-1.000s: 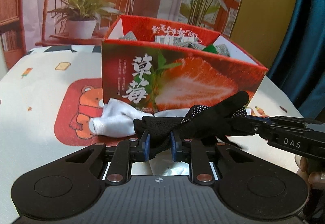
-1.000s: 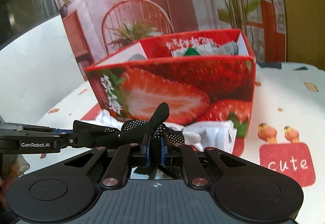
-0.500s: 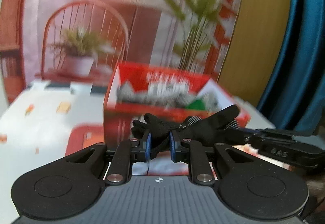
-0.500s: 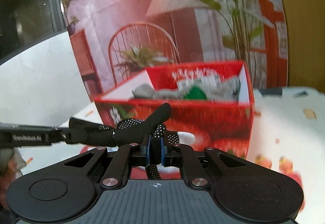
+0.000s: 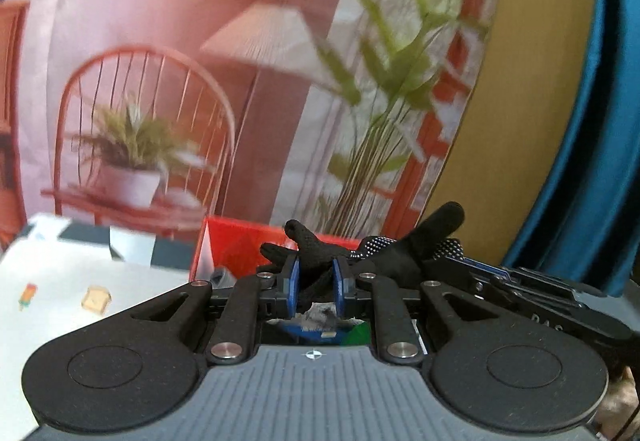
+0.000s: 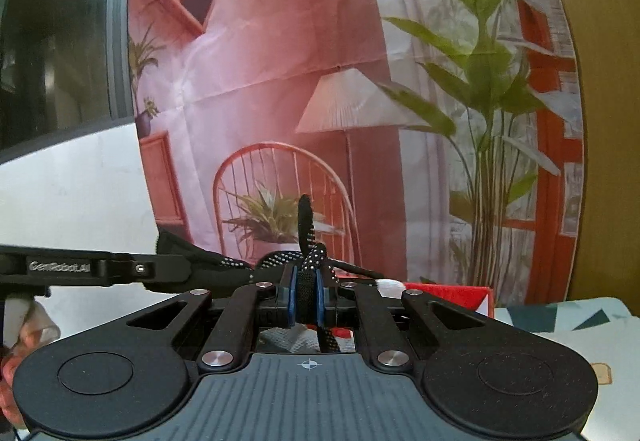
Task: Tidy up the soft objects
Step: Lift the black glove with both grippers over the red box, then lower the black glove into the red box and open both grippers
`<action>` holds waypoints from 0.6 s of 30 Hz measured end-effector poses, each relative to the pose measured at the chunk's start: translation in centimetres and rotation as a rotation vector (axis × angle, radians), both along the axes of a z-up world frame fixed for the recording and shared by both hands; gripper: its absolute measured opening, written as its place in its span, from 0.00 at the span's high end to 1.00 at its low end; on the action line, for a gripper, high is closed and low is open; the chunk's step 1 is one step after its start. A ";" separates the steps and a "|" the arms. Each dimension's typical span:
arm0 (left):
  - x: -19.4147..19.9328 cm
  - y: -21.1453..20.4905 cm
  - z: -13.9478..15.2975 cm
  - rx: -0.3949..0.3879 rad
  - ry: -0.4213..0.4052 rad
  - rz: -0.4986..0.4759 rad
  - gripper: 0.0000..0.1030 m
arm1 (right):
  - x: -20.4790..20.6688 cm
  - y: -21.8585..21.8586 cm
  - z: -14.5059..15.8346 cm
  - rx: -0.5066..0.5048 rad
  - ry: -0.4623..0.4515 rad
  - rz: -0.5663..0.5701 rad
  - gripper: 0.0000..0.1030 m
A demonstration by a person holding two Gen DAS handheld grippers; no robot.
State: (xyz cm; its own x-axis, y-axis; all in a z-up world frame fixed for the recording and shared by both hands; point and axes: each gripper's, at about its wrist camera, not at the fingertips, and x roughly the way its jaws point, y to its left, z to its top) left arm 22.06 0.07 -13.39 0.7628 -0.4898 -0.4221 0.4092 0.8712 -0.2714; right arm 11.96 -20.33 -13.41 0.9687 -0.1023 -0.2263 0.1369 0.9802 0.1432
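A black glove with white grip dots [image 5: 384,253] hangs stretched between my two grippers. My left gripper [image 5: 315,283] is shut on one end of it. My right gripper [image 6: 306,299] is shut on the other end, which shows as a dotted black strip [image 6: 306,241] standing up between the pads. Both hold it above the red strawberry box [image 5: 248,247], whose far rim also shows in the right wrist view [image 6: 448,291]. Grey and green soft things lie in the box below the left gripper [image 5: 340,325].
A cartoon-printed tablecloth [image 5: 60,281] covers the table to the left of the box and shows at the right in the right wrist view [image 6: 560,317]. A printed backdrop with a chair and plants [image 5: 160,121] hangs behind. A blue curtain [image 5: 592,121] is at far right.
Both grippers have risen with the black glove from table height in front of the box to above its open top. The white cloth by the box is out of view.
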 end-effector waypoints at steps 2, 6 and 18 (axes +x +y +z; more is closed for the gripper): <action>1.3 -0.1 -1.1 0.013 0.071 -0.014 0.82 | 0.7 -0.4 -1.0 0.022 0.041 -0.004 0.92; 3.0 0.0 -2.8 0.033 0.172 -0.018 0.82 | 1.8 -1.6 -3.8 0.136 0.158 -0.031 0.92; 6.0 -1.6 -5.4 0.145 0.270 -0.006 0.82 | 2.9 -3.1 -6.6 0.256 0.266 -0.085 0.85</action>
